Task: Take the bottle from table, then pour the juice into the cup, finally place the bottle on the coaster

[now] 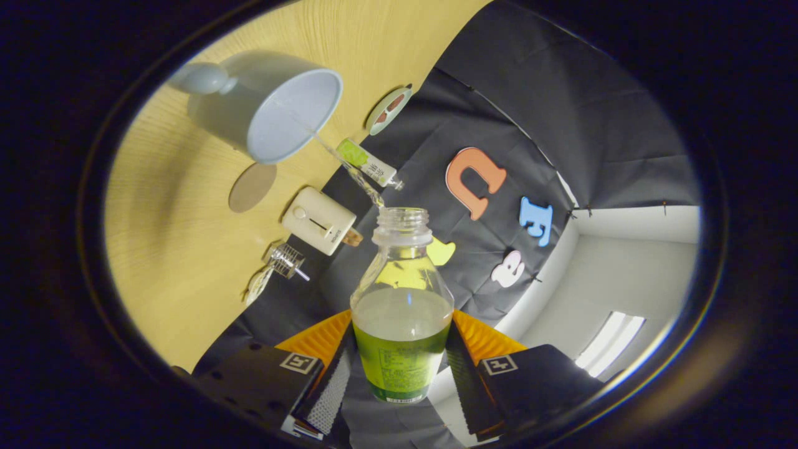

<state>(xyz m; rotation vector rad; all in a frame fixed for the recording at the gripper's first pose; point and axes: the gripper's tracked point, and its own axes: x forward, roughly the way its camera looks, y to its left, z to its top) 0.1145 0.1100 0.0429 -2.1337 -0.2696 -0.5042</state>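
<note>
Spanning the wood-grain table (168, 249) beside the black-cloth booth wall (530, 93), the scene centres on a pale cup (274, 106) taking a thin stream from the uncapped, part-full bottle (402, 299), on which the tool (399, 368) is clamped, with a round coaster (252, 187) just beside the cup.

One bottle (402, 312) stood at lower centre, one cup (274, 106) at upper left. On the table (174, 249) lay two round coasters (252, 187), one cream box (319, 220), one tube (368, 163) and one clear plastic piece (283, 262).
</note>
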